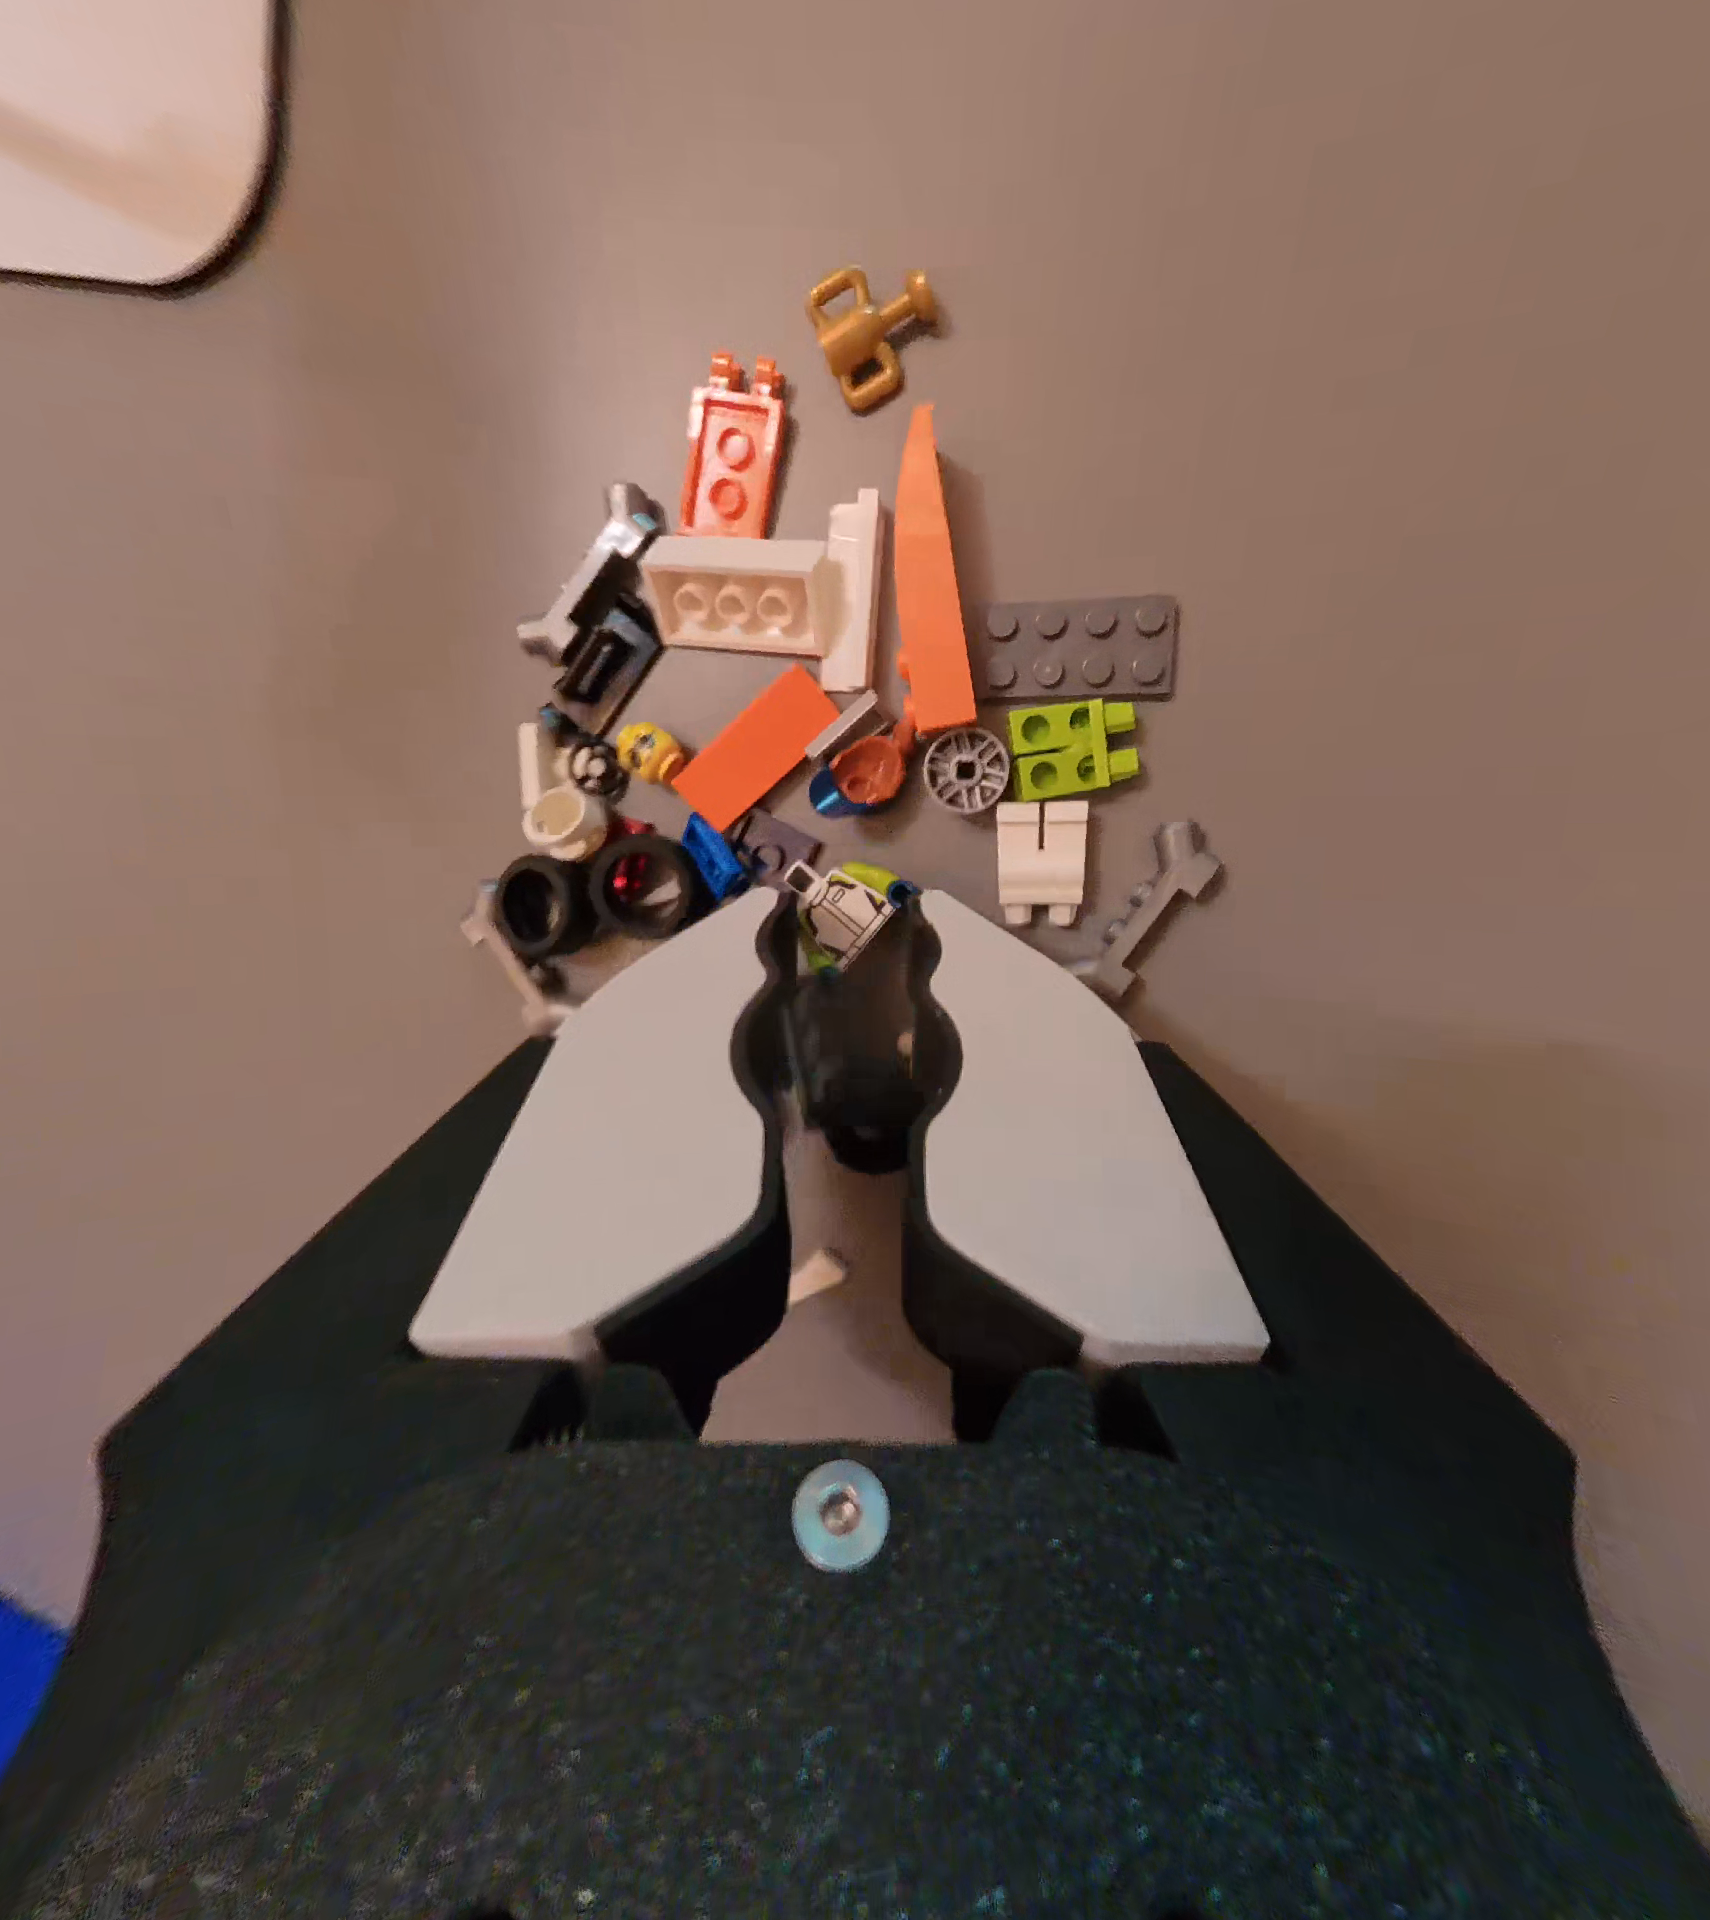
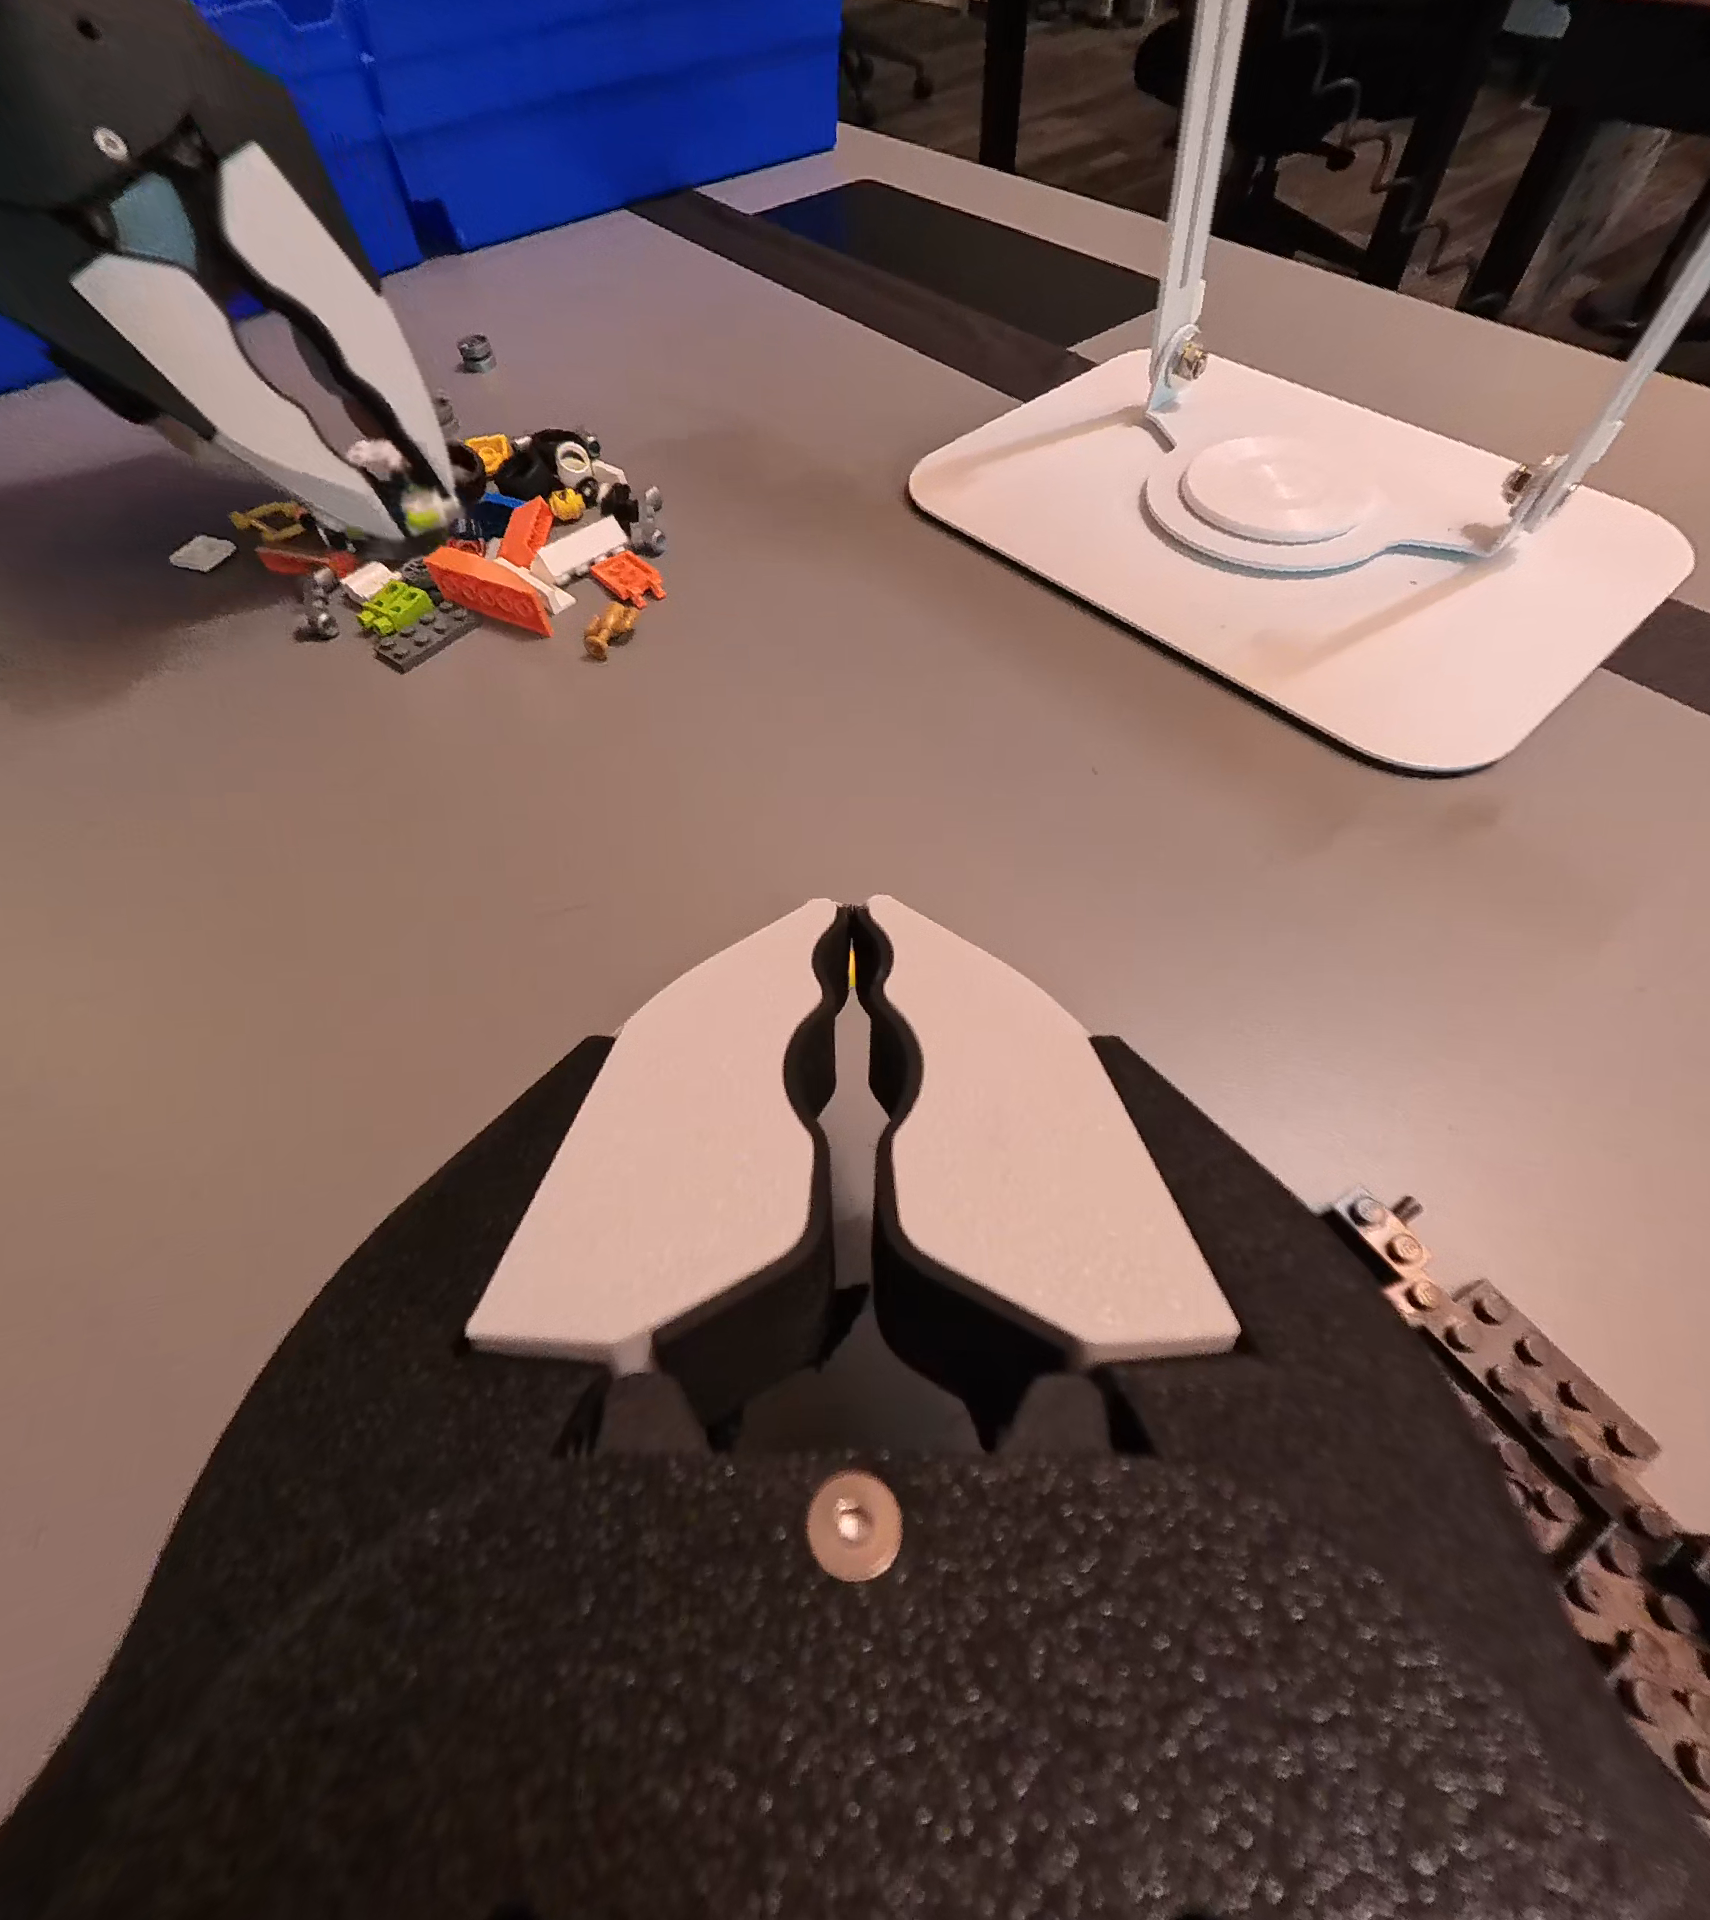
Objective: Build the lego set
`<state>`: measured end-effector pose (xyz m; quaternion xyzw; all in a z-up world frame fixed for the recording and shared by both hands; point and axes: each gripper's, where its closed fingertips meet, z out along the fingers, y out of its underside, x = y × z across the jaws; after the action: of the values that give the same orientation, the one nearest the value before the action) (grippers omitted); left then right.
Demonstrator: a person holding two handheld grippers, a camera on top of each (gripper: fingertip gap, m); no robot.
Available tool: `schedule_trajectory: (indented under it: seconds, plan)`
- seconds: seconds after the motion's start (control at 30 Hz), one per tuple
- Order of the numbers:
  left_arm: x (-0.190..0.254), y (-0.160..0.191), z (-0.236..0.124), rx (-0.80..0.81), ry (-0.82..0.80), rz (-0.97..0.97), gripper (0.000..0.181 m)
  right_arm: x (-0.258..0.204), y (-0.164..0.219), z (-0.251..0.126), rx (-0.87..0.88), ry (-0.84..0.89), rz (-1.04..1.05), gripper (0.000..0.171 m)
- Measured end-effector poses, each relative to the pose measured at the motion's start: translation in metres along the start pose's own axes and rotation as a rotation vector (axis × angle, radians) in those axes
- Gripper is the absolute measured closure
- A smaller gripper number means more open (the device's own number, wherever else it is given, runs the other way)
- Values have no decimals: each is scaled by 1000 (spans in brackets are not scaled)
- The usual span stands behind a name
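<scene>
A: What is the left tool (image 1: 838, 902) doing?

B: Its two fingers pinch a minifigure torso (image 1: 846, 914), white with lime arms, at the near edge of the loose lego pile (image 1: 830, 665), centre of the left wrist frame. In the right wrist view the same tool (image 2: 415, 499) sits in the upper left, tips down in the pile (image 2: 477, 551).

A: And the right tool (image 2: 853, 909)?

B: Its tips meet, lower centre of the frame, above bare bench (image 2: 830, 748). A sliver of yellow shows between them (too small to tell what it is).

A: Farther out?

B: In the left view, a gold trophy (image 1: 872, 338) at the top of the pile, a dark grey plate (image 1: 1085, 649) to the right, white legs (image 1: 1041, 862) below it. A dark grey studded assembly (image 2: 1599, 1496) lies at the lower right of the right view, a white stand base (image 2: 1350, 603) upper right, blue bins (image 2: 570, 104) along the top.
</scene>
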<state>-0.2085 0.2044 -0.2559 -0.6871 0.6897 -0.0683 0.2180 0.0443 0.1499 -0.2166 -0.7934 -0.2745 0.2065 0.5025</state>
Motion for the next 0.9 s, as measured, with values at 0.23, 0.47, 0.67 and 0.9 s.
schedule_trajectory:
  seconds: [0.23, 0.47, 0.67, 0.9]
  plan:
    - [8, -74, -39, 249, -300, 12, 162, -26, -15, 1, 64, -124, 7, 167]
    - [46, -209, -18, 448, -424, 182, 162, -41, -64, -15, 138, -269, 70, 148]
    - [47, -245, -22, 588, -614, 144, 162, -37, -72, -38, 68, -304, 67, 139]
    - [67, -245, -9, 582, -767, 321, 162, -60, -49, -22, -5, -447, 143, 133]
